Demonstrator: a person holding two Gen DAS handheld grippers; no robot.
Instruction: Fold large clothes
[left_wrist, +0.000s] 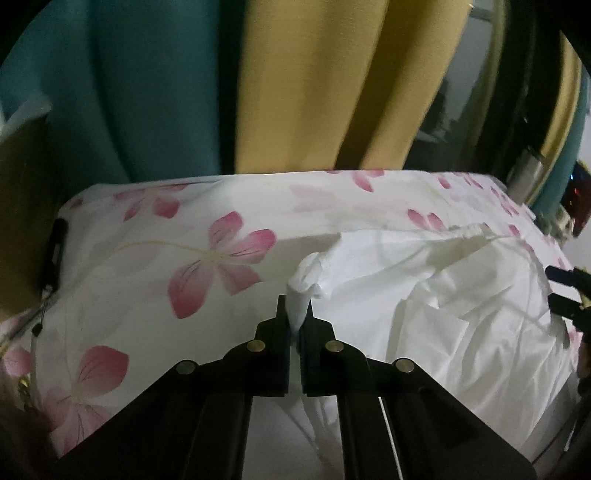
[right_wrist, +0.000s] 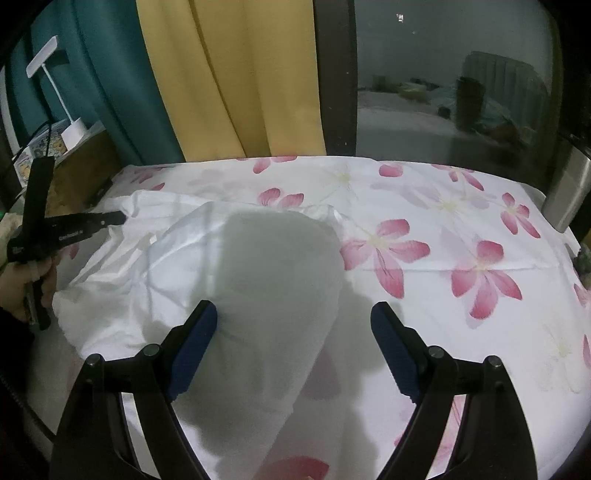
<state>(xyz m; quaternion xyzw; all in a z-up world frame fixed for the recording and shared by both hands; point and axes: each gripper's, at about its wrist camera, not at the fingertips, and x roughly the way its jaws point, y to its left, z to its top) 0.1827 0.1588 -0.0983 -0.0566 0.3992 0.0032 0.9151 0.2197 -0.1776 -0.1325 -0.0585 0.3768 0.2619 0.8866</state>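
Garment (left_wrist: 424, 295), white, lies crumpled on your flowered bed sheet (left_wrist: 147, 258). Left gripper (left_wrist: 294, 306) jaws clamp its corner at 6 o'clock. Right gripper (right_wrist: 293, 314) jaws stand apart above it.

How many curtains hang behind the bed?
2. The teal curtain hangs on the left behind the bed; the yellow curtain hangs just right of it. More could be hidden outside the pictures.

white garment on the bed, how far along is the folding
Done: little; the white garment lies rumpled on the floral sheet. In hand: the left gripper is shut on a bunched corner; the right gripper hangs open above the cloth. Left: spreading it flat and every fold.
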